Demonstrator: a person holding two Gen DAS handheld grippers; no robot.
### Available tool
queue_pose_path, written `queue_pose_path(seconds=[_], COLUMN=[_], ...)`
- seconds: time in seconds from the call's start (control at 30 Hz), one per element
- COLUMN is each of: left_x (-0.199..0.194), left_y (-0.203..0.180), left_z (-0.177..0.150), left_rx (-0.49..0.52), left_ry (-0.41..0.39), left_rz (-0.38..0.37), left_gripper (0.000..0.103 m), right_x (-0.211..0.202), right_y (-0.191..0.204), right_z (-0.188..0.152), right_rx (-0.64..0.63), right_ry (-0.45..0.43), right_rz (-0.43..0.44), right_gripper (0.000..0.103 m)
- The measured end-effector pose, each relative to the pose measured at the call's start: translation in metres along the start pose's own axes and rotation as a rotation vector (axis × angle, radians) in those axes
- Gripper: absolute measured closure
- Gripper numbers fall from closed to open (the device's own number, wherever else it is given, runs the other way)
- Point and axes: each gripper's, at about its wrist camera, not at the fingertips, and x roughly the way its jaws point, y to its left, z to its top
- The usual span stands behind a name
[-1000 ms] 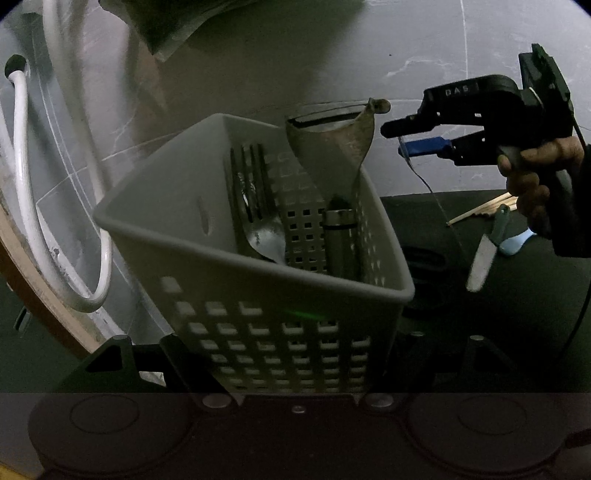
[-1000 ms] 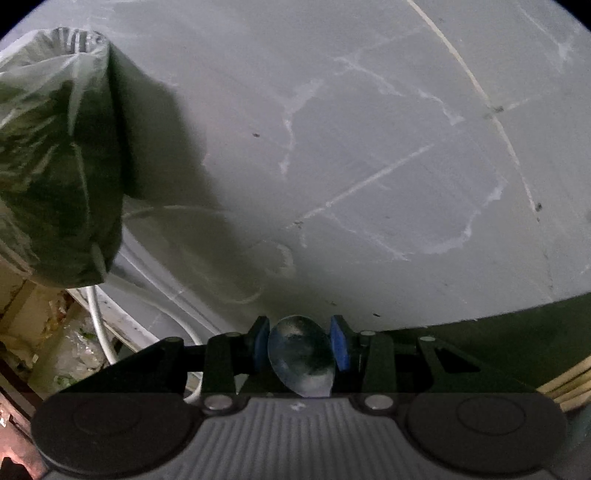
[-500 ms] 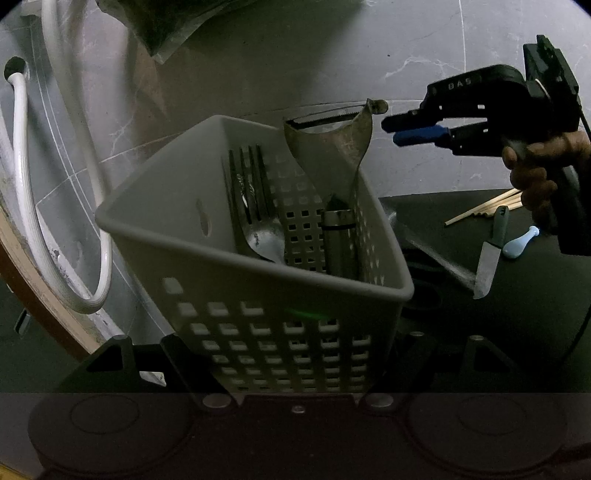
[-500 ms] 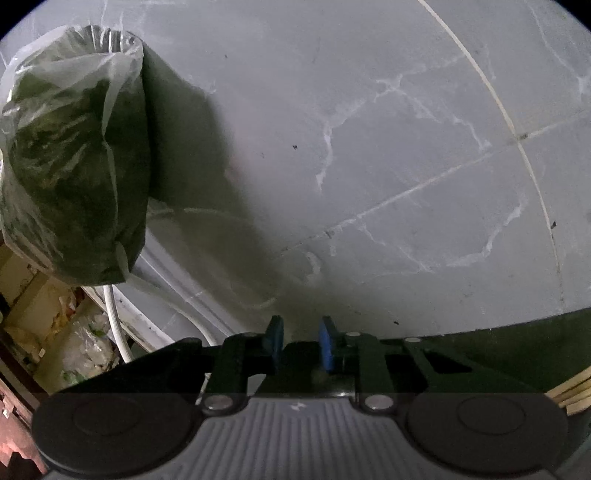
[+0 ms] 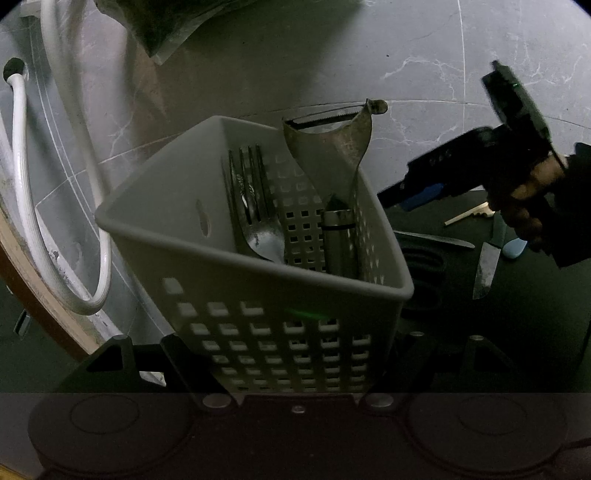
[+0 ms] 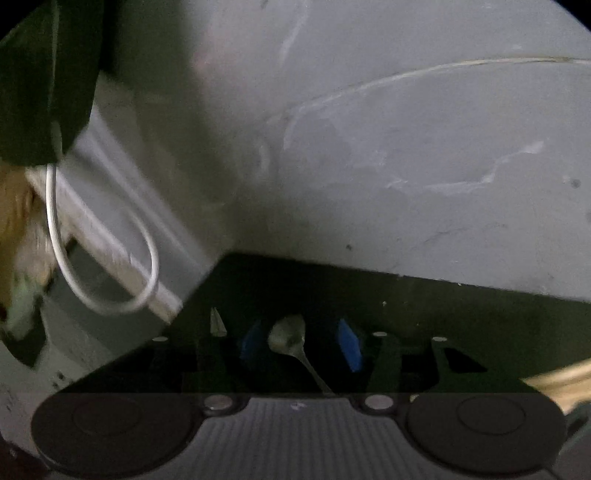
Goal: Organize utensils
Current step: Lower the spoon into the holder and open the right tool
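My left gripper (image 5: 291,347) is shut on a white perforated basket (image 5: 229,236), which fills the left wrist view. A fork (image 5: 255,218) and a metal peeler (image 5: 332,147) stand inside it. To its right a hand holds my right gripper (image 5: 417,195) low over a dark mat (image 5: 517,332). In the right wrist view the right gripper (image 6: 299,345) has its blue pads (image 6: 349,347) wide apart, and the jaws are opening. A small spoon (image 6: 288,334) lies on the mat (image 6: 443,306) between the pads, touched by neither.
A knife (image 5: 487,262), a light blue utensil (image 5: 515,248), pale chopsticks (image 5: 469,216) and a long metal utensil (image 5: 436,239) lie on the mat right of the basket. White hoses (image 5: 22,184) curve at the left. A dark plastic bag (image 5: 162,26) sits behind.
A second ago the right gripper's pads held a spoon bowl. They then closed with nothing between them, and now stand wide apart over the spoon on the mat. The right gripper dropped lower. The left one stayed still.
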Motion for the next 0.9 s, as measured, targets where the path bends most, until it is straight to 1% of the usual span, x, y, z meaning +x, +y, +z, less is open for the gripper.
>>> queue_pose_path(seconds=[0.13, 0.2, 0.3, 0.33, 0.37, 0.4, 0.43, 0.5, 0.63, 0.8, 0.9], left_x=[0.0, 0.0, 0.001, 0.001, 0.001, 0.001, 0.001, 0.001, 0.0, 0.0, 0.0], left_y=[0.0, 0.0, 0.0, 0.001, 0.0, 0.001, 0.001, 0.001, 0.0, 0.001, 0.001], left_z=[0.0, 0.0, 0.001, 0.001, 0.001, 0.001, 0.001, 0.001, 0.001, -0.001, -0.003], left_rx=[0.0, 0.0, 0.0, 0.0, 0.0, 0.0, 0.0, 0.001, 0.006, 0.016, 0.028], left_ry=[0.0, 0.001, 0.002, 0.002, 0.003, 0.003, 0.002, 0.002, -0.001, -0.008, -0.014], left_rz=[-0.001, 0.0, -0.001, -0.001, -0.001, -0.001, -0.002, -0.002, -0.004, -0.008, -0.014], left_gripper=[0.021, 0.021, 0.021, 0.021, 0.021, 0.021, 0.021, 0.021, 0.021, 0.021, 0.022], right_x=[0.019, 0.027, 0.032, 0.034, 0.034, 0.036, 0.037, 0.036, 0.029, -0.006, -0.044], right_y=[0.011, 0.02, 0.036, 0.042, 0.044, 0.049, 0.053, 0.059, 0.063, 0.071, 0.087], right_z=[0.008, 0.008, 0.004, 0.005, 0.003, 0.001, -0.001, -0.004, -0.01, -0.011, -0.012], right_rx=[-0.155, -0.25, -0.376, -0.412, -0.443, -0.472, -0.497, -0.516, -0.467, -0.36, -0.306], right_ry=[0.117, 0.174, 0.204, 0.21, 0.211, 0.209, 0.206, 0.199, 0.141, -0.039, -0.189], right_rz=[0.001, 0.0, -0.023, -0.034, -0.046, -0.06, -0.073, -0.086, -0.113, -0.114, -0.098], right_gripper=[0.048, 0.053, 0.059, 0.069, 0.082, 0.087, 0.095, 0.098, 0.099, 0.099, 0.099])
